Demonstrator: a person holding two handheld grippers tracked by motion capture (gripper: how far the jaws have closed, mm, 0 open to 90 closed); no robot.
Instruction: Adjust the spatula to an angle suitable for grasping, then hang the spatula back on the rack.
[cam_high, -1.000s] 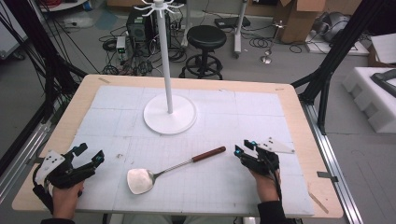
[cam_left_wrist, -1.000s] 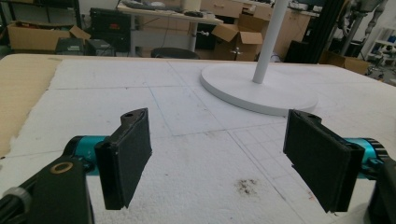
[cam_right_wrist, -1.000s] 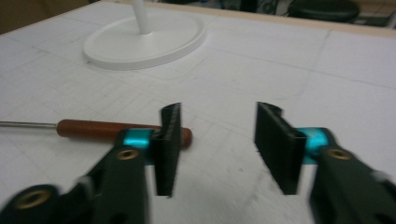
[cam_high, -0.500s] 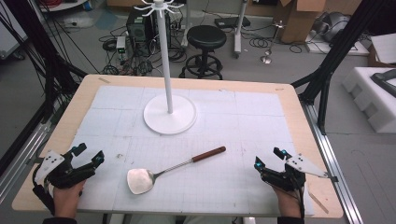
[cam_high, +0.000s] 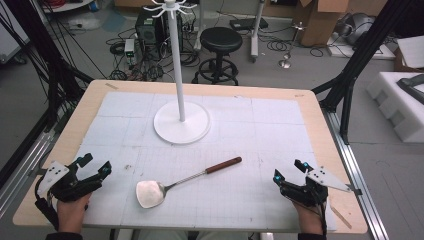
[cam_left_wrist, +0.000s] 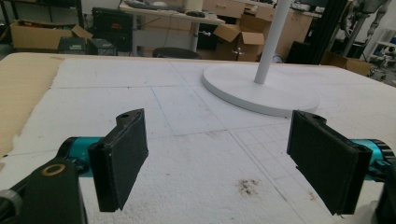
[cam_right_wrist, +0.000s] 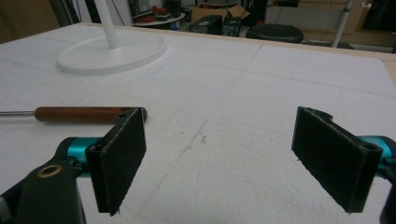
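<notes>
Looking at this one, both grippers sit at the near corners of the desk (cam_high: 320, 125), and the spatula (cam_high: 175, 184) lies flat on the white foam mat between them, near the front edge. Its pale blade points toward the left gripper (cam_high: 90, 172) and its wooden handle (cam_high: 225, 164) angles up toward the right gripper (cam_high: 292, 175). The white stand (cam_high: 181, 122) with its hooked top is further back, well apart from everything.

Both sets of fingers are released, spread wide with nothing between them. You can see that clearly in each gripper view: just bare foam between the black pads.

My guess is the step in hand is picking up the spatula, probably to hang it on the stand. If so, I'd go with the right gripper since the handle (cam_right_wrist: 88, 113) is already just ahead and to the left of its fingers. Swing it left, line the fingers up across the handle rather than along it, and come down low so the pads straddle the wood. Grab near the middle of the wooden part, not the thin metal shaft, or it'll likely pivot and droop from the weight of the blade. Close firmly before lifting.
</notes>
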